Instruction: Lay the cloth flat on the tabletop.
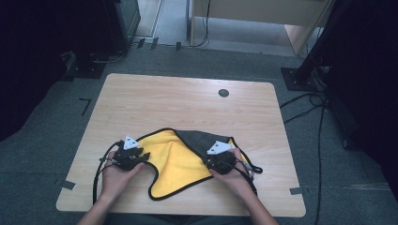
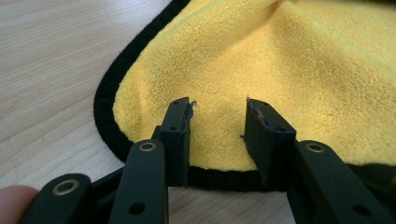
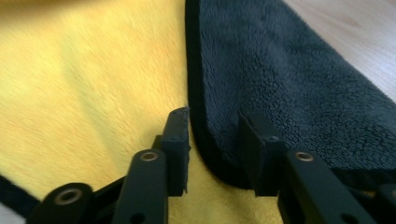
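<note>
Folding the cloth (image 1: 176, 161): my left gripper (image 2: 218, 116) and right gripper (image 3: 212, 130) fingers released over its near corners; next, pinch them

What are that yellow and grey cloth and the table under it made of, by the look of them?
The cloth looks like plush microfibre: a short, fuzzy pile, yellow on one face and dark grey on the folded-over face, with a stitched black edge binding. The table looks like light wood or a wood-look laminate: pale grain lines under a smooth matte surface. Which of the two, I cannot tell.
</note>
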`<act>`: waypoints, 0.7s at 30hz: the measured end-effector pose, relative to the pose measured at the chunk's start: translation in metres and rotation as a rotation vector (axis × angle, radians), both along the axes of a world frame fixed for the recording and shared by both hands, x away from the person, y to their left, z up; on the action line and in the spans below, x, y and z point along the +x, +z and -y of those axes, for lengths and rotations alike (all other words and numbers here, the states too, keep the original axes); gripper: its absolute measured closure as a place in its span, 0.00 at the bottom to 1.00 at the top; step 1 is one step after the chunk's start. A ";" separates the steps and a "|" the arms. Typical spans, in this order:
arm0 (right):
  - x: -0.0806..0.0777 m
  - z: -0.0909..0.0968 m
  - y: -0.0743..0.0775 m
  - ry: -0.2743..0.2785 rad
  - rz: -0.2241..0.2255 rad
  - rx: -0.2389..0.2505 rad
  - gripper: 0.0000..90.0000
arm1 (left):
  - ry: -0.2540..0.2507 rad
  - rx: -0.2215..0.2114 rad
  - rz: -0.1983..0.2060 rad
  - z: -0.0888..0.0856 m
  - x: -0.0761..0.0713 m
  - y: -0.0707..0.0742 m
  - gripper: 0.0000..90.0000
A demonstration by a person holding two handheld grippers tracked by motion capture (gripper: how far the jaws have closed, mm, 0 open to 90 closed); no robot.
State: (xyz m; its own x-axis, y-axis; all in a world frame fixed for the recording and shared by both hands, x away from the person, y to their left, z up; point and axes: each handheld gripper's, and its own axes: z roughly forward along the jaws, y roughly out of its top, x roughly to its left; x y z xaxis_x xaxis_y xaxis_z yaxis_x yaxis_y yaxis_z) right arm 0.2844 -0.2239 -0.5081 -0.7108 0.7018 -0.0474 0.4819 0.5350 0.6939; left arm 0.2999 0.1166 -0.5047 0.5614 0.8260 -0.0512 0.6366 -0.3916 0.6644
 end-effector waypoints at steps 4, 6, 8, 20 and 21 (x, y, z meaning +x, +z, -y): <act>0.003 0.003 0.000 0.006 0.008 -0.010 0.91 | 0.000 0.013 0.008 0.000 0.001 0.000 0.69; 0.007 0.002 0.004 0.020 -0.003 -0.035 0.93 | -0.003 0.035 0.013 0.000 0.003 0.000 0.69; 0.017 0.003 0.015 0.012 0.042 -0.056 0.94 | 0.003 0.063 0.010 0.003 0.011 0.002 0.68; 0.079 0.052 0.049 -0.378 0.177 0.100 0.65 | 0.151 0.097 0.057 -0.003 0.049 0.013 0.56; 0.074 0.054 0.042 -0.351 0.155 0.077 0.65 | 0.116 0.066 0.052 -0.001 0.038 0.013 0.55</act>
State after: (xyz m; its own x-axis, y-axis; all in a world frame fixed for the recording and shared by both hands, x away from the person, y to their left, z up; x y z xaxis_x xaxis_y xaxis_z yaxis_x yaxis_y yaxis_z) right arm 0.3584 -0.2777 -0.4657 -0.4155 0.9067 -0.0731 0.5123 0.2997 0.8048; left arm 0.3375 0.1179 -0.4913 0.4623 0.8861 0.0322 0.6453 -0.3611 0.6732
